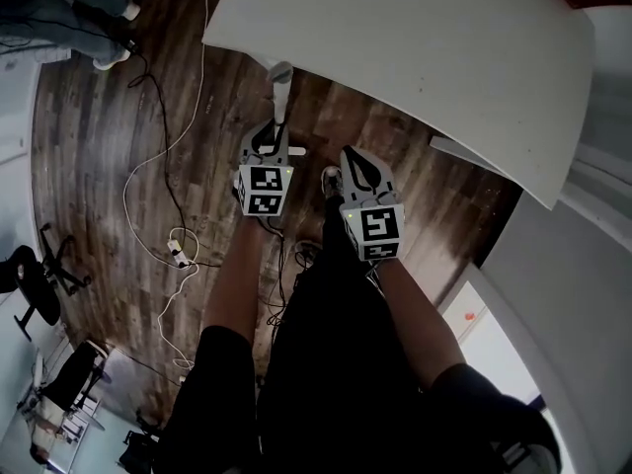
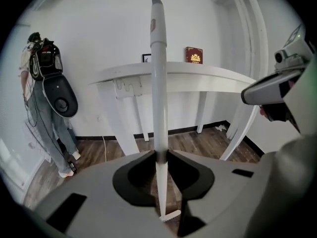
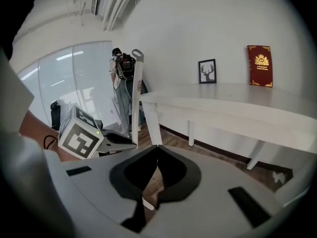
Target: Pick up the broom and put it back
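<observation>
One grip on show: left gripper (image 2: 159,155) clamps the upright white broom handle (image 2: 158,83) near the table (image 1: 444,57); right gripper (image 3: 157,148) sits closed, empty.

Room with white wall (image 3: 198,24) and dark wood-plank floor (image 1: 89,166).
Ahead of the right gripper (image 3: 157,148) stands a long white table (image 3: 237,100) bearing a black-framed deer picture (image 3: 207,71) and a red gold-crested plaque (image 3: 260,66); glass panels (image 3: 74,78) to its left.

The left gripper (image 1: 277,131) and the right gripper (image 1: 351,162) are pale grey shells with a black teardrop-shaped hollow behind the jaws. Each carries a white cube (image 1: 263,190) printed with black square markers and a small green light (image 1: 287,171). The person wears black short sleeves (image 1: 212,363) and black trousers (image 1: 326,363).
</observation>
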The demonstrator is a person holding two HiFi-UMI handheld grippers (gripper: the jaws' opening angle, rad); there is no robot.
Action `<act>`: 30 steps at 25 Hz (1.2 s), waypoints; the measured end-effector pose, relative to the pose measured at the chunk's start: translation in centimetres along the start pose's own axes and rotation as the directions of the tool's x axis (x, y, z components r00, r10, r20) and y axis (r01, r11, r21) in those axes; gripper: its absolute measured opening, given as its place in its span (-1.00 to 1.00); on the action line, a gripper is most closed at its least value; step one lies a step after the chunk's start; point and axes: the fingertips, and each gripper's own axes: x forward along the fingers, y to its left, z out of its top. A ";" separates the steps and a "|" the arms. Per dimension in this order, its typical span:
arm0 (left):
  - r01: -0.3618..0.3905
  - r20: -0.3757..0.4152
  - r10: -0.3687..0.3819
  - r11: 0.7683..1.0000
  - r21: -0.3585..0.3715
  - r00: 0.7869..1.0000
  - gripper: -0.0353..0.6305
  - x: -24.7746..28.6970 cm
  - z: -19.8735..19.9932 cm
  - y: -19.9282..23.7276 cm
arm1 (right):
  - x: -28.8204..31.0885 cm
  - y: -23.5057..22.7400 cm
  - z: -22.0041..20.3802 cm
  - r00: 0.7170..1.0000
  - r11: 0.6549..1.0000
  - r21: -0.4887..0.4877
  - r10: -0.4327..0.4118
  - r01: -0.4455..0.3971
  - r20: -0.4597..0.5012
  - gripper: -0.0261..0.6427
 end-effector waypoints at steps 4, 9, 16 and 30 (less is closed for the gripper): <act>0.000 0.003 0.000 1.000 -0.007 1.000 -0.67 1.0 0.4 0.1 | 0.4 -1.8 0.6 1.000 1.000 0.014 -0.022 0.022 -0.013 -0.86; -0.002 0.025 0.004 0.999 -0.047 1.000 -0.67 3.3 1.7 0.9 | 1.5 -2.2 1.1 1.000 1.000 -0.018 0.003 -0.004 -0.028 -0.86; -0.030 0.069 0.040 0.988 -0.149 0.997 -0.66 4.0 2.2 1.3 | 2.8 -2.0 0.7 0.998 0.998 -0.049 0.036 -0.039 -0.058 -0.86; -0.124 0.154 0.154 0.974 -0.188 0.976 -0.77 -2.8 3.7 3.1 | 2.9 1.2 2.7 0.995 0.992 -0.091 0.087 -0.090 -0.040 -0.85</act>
